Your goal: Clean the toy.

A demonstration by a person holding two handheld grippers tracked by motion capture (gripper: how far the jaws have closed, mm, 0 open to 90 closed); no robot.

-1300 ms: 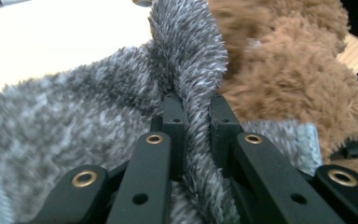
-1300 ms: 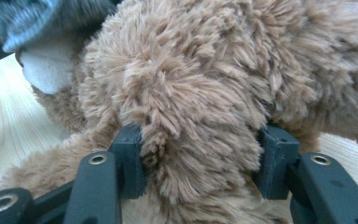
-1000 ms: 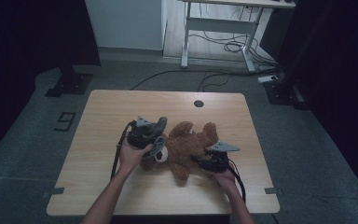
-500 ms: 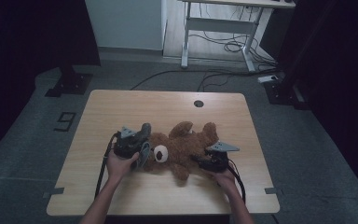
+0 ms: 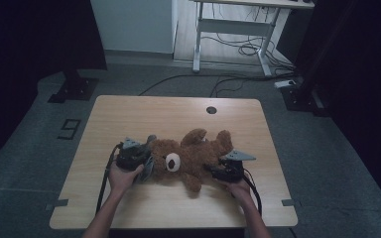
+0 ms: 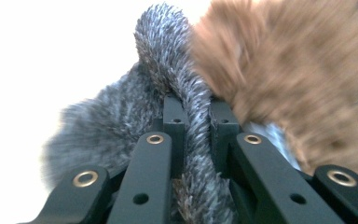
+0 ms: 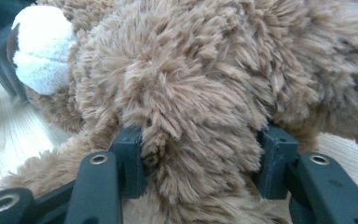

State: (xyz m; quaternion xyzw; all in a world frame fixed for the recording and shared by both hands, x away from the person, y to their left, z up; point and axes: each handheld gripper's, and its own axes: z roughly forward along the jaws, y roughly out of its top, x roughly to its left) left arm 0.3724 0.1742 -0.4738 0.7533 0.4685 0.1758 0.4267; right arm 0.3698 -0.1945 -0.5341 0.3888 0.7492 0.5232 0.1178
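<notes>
Wooden table (image 5: 129, 114) bare apart from dark round hole (image 5: 211, 109) near far edge. White desk frame (image 5: 233, 29) and floor cables (image 5: 238, 49) beyond table, well apart.

Brown teddy bear (image 5: 193, 156) lies mid-table toward near side, white muzzle (image 5: 172, 161) up, head toward left.

Left gripper (image 5: 146, 161) at bear's head, left hand (image 5: 121, 176) behind it; jaws pinch grey furry fabric (image 6: 189, 107) tight.

Right gripper (image 5: 213, 171) at bear's right side, right hand (image 5: 238, 188) behind it; jaws clamped around bear's plush limb (image 7: 196, 149), fur bulging between.
</notes>
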